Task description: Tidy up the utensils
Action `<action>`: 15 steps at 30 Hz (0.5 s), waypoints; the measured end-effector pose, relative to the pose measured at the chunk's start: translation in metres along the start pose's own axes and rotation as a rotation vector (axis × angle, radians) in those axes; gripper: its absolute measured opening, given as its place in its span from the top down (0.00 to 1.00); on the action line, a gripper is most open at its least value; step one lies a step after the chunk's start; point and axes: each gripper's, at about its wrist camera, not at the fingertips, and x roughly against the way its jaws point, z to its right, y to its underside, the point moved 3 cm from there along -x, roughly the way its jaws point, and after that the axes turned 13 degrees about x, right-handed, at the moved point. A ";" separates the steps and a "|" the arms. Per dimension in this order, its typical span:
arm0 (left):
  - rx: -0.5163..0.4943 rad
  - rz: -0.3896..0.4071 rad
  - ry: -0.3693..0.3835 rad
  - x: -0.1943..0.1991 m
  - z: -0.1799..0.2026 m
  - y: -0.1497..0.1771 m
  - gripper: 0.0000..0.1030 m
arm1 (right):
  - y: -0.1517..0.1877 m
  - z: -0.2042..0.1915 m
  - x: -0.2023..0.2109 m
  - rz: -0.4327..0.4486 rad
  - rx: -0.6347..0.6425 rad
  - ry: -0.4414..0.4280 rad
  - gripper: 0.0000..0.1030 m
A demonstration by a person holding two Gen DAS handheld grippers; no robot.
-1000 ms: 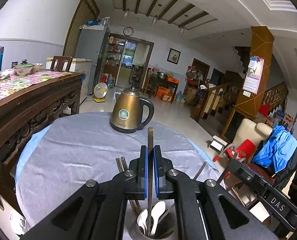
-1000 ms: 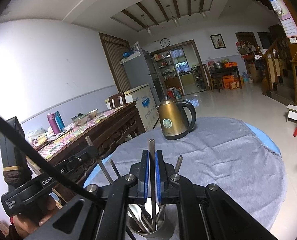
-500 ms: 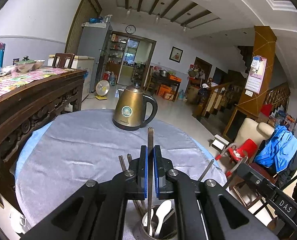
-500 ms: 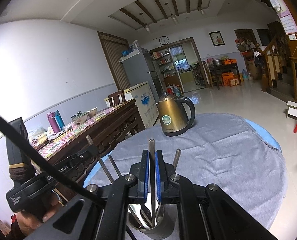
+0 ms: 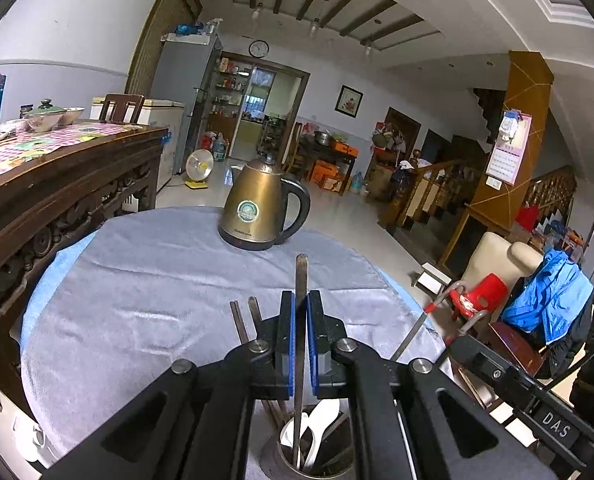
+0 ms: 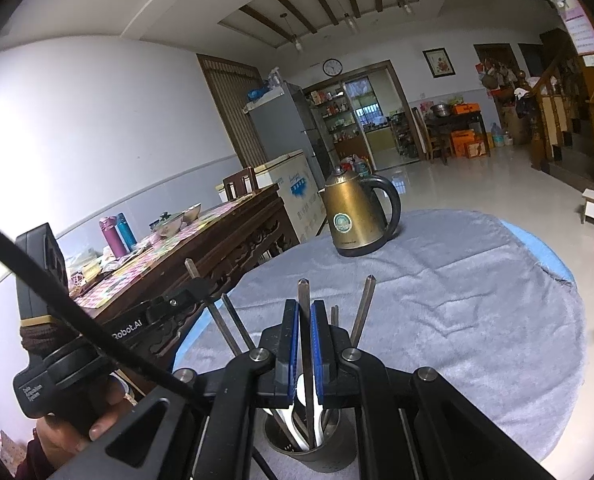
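Two grippers are each pinching a utensil over the metal cup

The left gripper (image 5: 301, 336) is squeezing a thin metal handle (image 5: 300, 276) that is reaching down into the metal cup (image 5: 293, 462). The right gripper (image 6: 305, 340) is pinching another handle (image 6: 303, 296) above the same cup (image 6: 317, 446). White spoons (image 5: 323, 420) and chopsticks (image 5: 243, 320) are already standing in the cup, in front of the kettle (image 5: 259, 206). I think only letting go is left.

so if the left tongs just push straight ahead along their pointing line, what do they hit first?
Probably the grey tablecloth, short of the gold kettle. The left tongs, shut on a metal utensil handle, point slightly downward; nothing else lies between, though depth is unclear.
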 end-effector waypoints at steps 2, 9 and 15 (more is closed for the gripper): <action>-0.005 -0.003 -0.002 0.000 0.001 -0.001 0.94 | 0.000 0.001 -0.001 -0.007 -0.015 -0.021 0.92; -0.017 0.046 -0.027 0.014 -0.001 -0.003 0.64 | 0.001 0.012 0.014 0.057 -0.084 -0.044 0.31; -0.005 0.058 -0.087 0.024 -0.001 0.001 0.51 | -0.002 0.031 0.032 0.127 -0.119 0.020 0.32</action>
